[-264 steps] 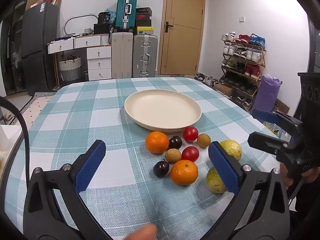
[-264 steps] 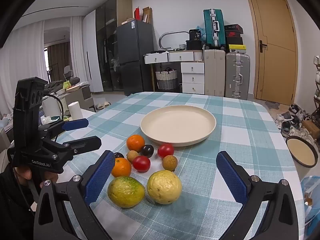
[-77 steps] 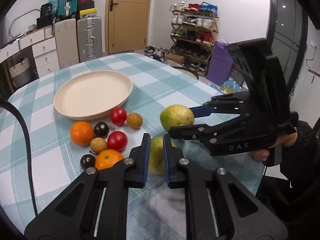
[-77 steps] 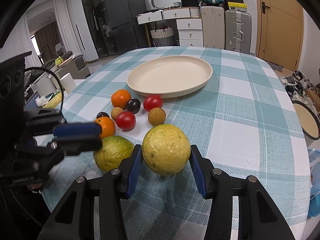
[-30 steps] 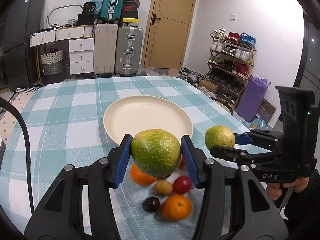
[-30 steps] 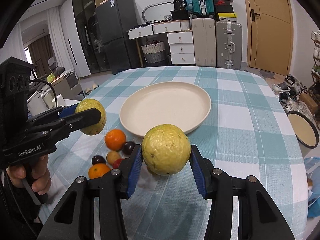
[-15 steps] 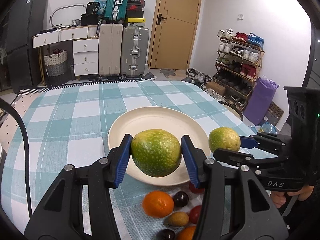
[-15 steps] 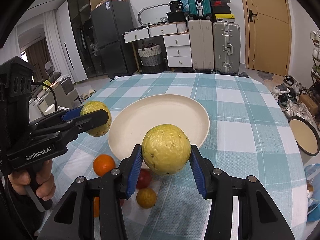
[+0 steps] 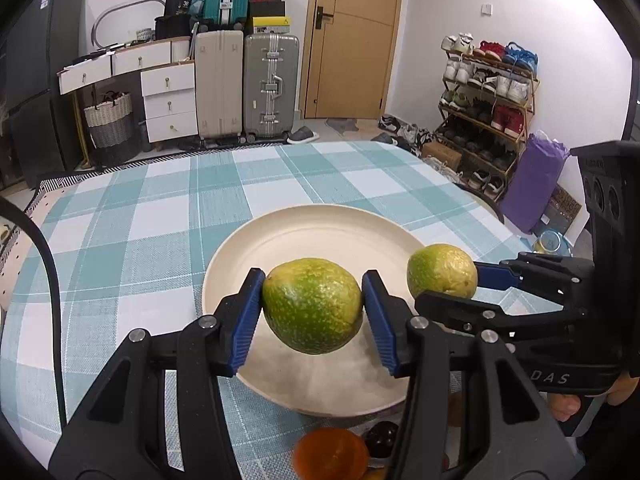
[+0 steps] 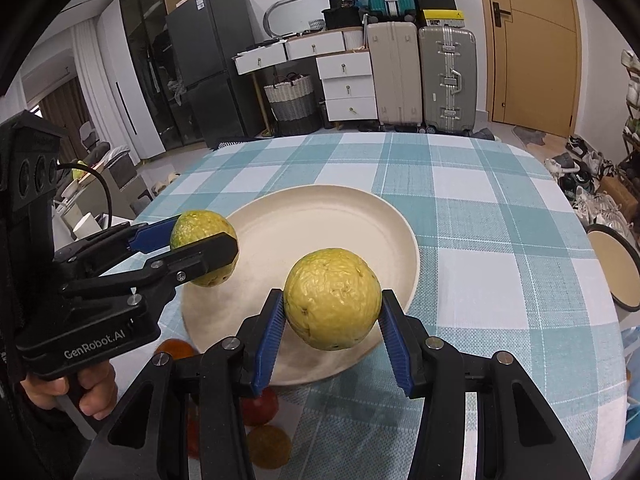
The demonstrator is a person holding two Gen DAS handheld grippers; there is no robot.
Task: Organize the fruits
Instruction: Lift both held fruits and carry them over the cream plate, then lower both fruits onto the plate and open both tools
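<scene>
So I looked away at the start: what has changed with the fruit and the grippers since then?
The left gripper closed on the green fruit and the right gripper on the yellow fruit; both were lifted off the table and carried over the plate. The plate stays empty, and the small fruits stay on the cloth.

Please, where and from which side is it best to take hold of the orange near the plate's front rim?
Probably the orange across its widest middle, coming from above: it is round, with a dark fruit close beside it. Both grippers now hold fruits.

Yellow fruit [image 10: 332,300] between fingers [image 10: 269,334]
</scene>
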